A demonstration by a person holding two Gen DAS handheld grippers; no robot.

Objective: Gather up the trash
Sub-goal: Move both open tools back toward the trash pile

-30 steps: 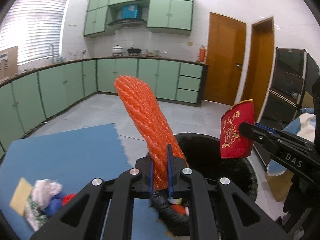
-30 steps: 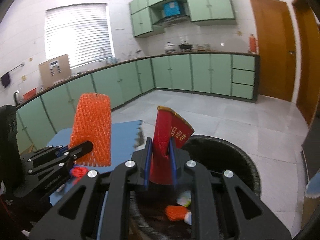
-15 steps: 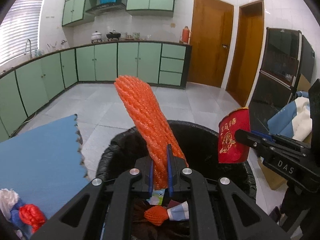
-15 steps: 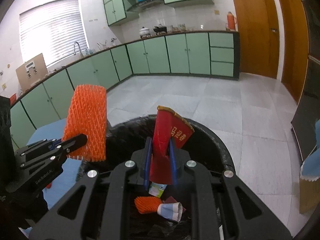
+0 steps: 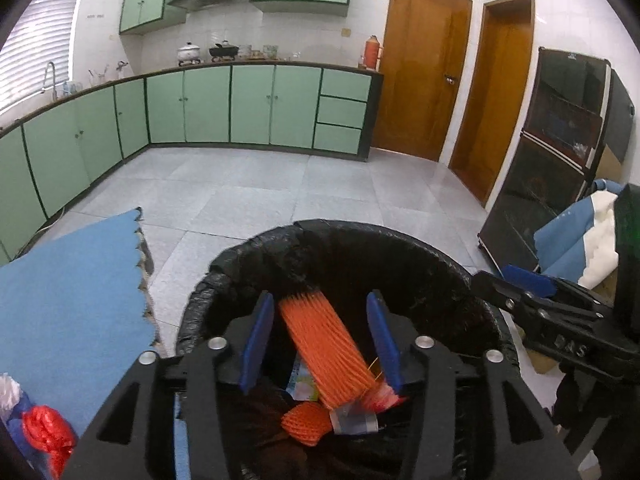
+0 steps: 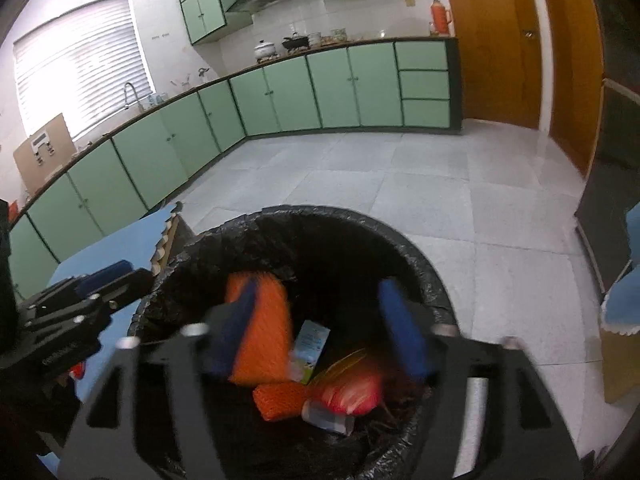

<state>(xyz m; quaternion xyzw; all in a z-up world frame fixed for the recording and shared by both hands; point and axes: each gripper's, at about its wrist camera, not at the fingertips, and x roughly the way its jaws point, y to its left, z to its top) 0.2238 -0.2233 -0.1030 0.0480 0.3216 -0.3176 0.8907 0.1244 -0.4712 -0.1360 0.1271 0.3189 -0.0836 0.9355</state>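
A bin lined with a black bag (image 5: 360,240) (image 6: 400,240) stands right below both grippers. My left gripper (image 5: 320,340) is opening over it; the orange foam net (image 5: 324,356) (image 6: 262,336) drops free between the blue pads, touching neither. My right gripper (image 6: 320,328) is opening too, wide and blurred, with the red packet (image 6: 352,396) fallen onto the trash below it. Inside the bin lie a smaller orange net (image 5: 306,424) (image 6: 280,400), a small carton (image 6: 312,344) and a grey wrapper (image 5: 354,420).
A blue mat (image 5: 68,296) lies left of the bin, with a red net ball (image 5: 48,436) and white trash at its near corner. Green cabinets (image 5: 248,108) line the far wall. A dark cabinet (image 5: 552,168) and blue-white cloth (image 5: 580,240) stand to the right.
Both grippers came down over the bin and opened. The orange net left the left jaws and the red packet left the right jaws; both fell into the bin.
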